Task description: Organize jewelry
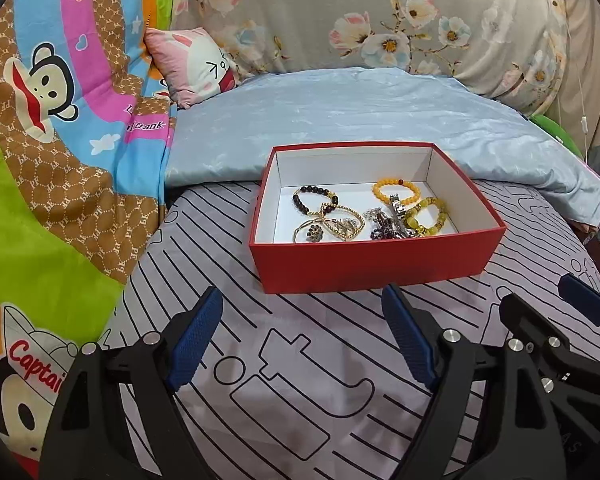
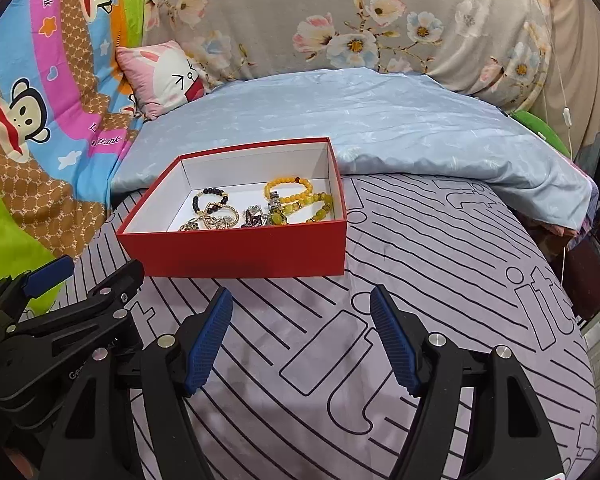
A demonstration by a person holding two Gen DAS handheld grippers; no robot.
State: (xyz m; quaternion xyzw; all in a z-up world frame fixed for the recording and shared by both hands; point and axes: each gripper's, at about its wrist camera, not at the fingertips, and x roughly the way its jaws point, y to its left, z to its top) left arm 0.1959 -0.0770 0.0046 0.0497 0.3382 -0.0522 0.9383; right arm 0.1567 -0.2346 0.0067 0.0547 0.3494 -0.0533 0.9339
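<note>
Jewelry lies in a red box (image 1: 374, 258) just ahead of our two tongs, resting on the grey striped sheet (image 1: 300, 380). Our left tongs (image 1: 306, 332) hang spread wide over the sheet with nothing between the blue pads (image 1: 196, 340); the box sits straight beyond their tips, near but not touching. Our right tongs (image 2: 302, 334) are likewise spread and empty, with the box ahead and to their left. Inside, on the white floor, we see an orange bead bracelet (image 1: 396, 191) at the far right side, a yellow-green bead bracelet (image 1: 426, 218) nearer us beside it, a dark bead bracelet (image 1: 314, 197) at the far left, and a gold chain loop (image 1: 342, 222) touching it. A tangle of silvery and dark pieces (image 1: 388, 226) sits between them. Beyond the box lies a pale blue quilt (image 1: 360, 120).
</note>
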